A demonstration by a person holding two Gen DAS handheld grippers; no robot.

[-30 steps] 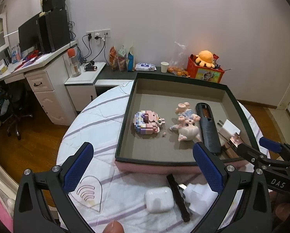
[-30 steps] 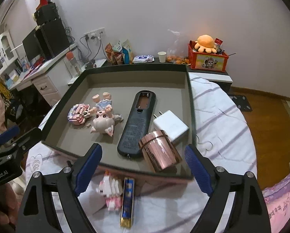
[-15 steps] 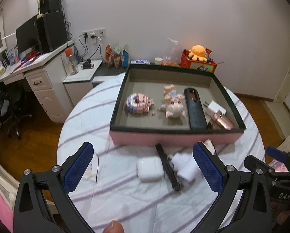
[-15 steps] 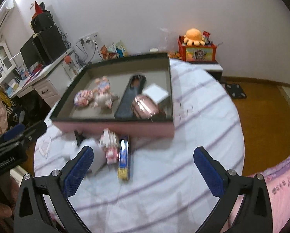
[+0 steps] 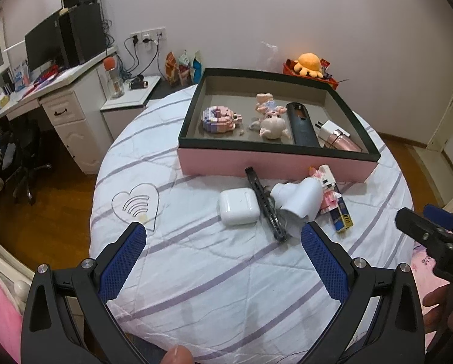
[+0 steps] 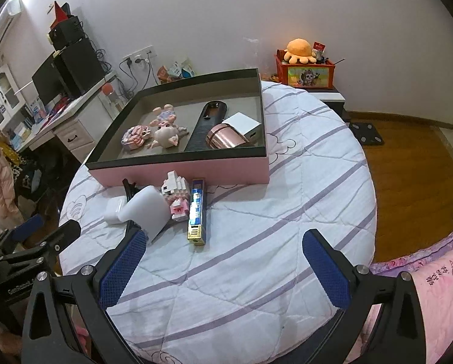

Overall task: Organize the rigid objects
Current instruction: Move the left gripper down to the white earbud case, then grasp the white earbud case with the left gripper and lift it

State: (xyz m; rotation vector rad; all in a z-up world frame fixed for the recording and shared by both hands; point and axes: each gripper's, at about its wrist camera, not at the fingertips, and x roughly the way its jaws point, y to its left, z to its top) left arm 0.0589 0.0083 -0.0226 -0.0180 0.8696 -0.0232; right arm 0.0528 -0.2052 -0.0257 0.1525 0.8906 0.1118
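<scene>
A pink-sided box [image 5: 275, 166] [image 6: 181, 171] with a dark rim stands on the round table. Inside lie a pink block toy [image 5: 219, 119], a pig figurine [image 5: 272, 124], a black remote [image 5: 301, 126], a white charger [image 6: 243, 123] and a rose-gold cylinder [image 6: 228, 139]. In front of the box lie a white earbud case [image 5: 238, 206], a black clip [image 5: 266, 203], a white bottle [image 5: 299, 200] [image 6: 149, 209], a small pink-and-white block figure [image 6: 176, 195] and a blue-and-gold stick [image 6: 197, 210]. My left gripper [image 5: 223, 261] and right gripper [image 6: 223, 261] both hang open and empty over the near table.
The table wears a white quilted cloth with purple stripes [image 6: 272, 227]. A white desk with a monitor [image 5: 59, 45] stands at the left, a low cabinet with an orange plush [image 6: 299, 50] behind. Wooden floor [image 6: 408, 166] lies to the right, pink bedding [image 6: 433, 288] near right.
Both grippers have drawn back from the box toward the table's near edge. The rose-gold cylinder now lies in the box, and the right gripper's jaws have spread wider.
</scene>
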